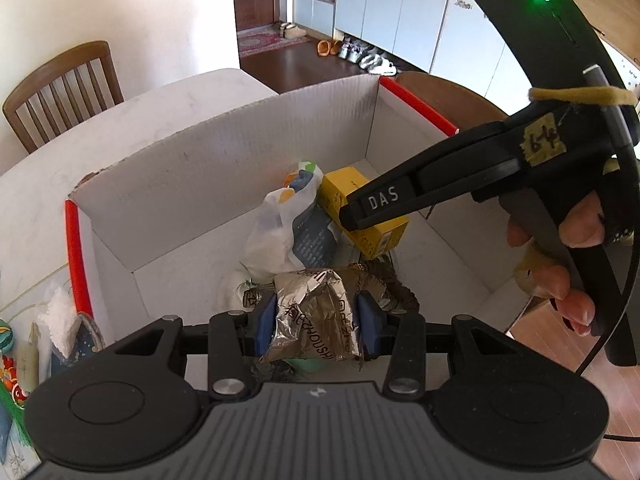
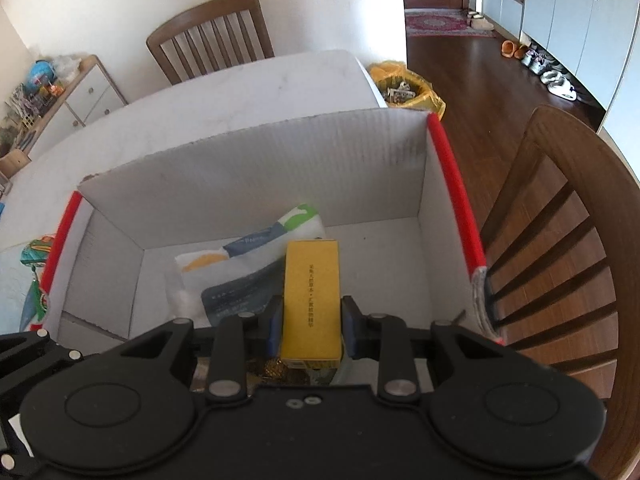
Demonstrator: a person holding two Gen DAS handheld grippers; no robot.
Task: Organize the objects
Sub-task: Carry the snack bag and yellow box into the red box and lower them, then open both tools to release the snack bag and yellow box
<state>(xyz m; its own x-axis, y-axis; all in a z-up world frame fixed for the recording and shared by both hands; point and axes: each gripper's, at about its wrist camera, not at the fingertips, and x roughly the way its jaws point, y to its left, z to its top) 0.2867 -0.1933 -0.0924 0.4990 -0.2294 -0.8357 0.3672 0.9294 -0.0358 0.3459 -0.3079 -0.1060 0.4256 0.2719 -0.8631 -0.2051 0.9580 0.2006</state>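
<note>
Grippers both loaded, both over the open box. Left gripper [image 1: 318, 326]: blue pads pinching a crumpled foil packet [image 1: 316, 312] from either side; packet hangs just above the box contents. Printed characters on the foil, partly legible Latin letters, too creased to read whole. Right gripper [image 2: 308, 326]: pads clamped on a yellow carton [image 2: 311, 300], long axis pointing away from the camera; a column of small dark characters down its face, too small to read.

White corrugated cardboard box [image 1: 224, 168] with red edge strips sits on a pale table [image 1: 168, 108]. Inside: a white plastic bag [image 1: 280, 232] with orange, green and blue print, lying under and beside the carton; dark brown items under the foil packet, not identifiable.

In the left view the right tool crosses the upper right, marked "DAS", with a tape tag reading "64"; fingers of the person's right hand [image 1: 560, 264] wrap its handle. Green indicator lit on its body.

Wooden chairs [image 2: 212, 36] at the far and right sides of the table. Yellow bag [image 2: 408, 88] on the floor beyond the table corner.
</note>
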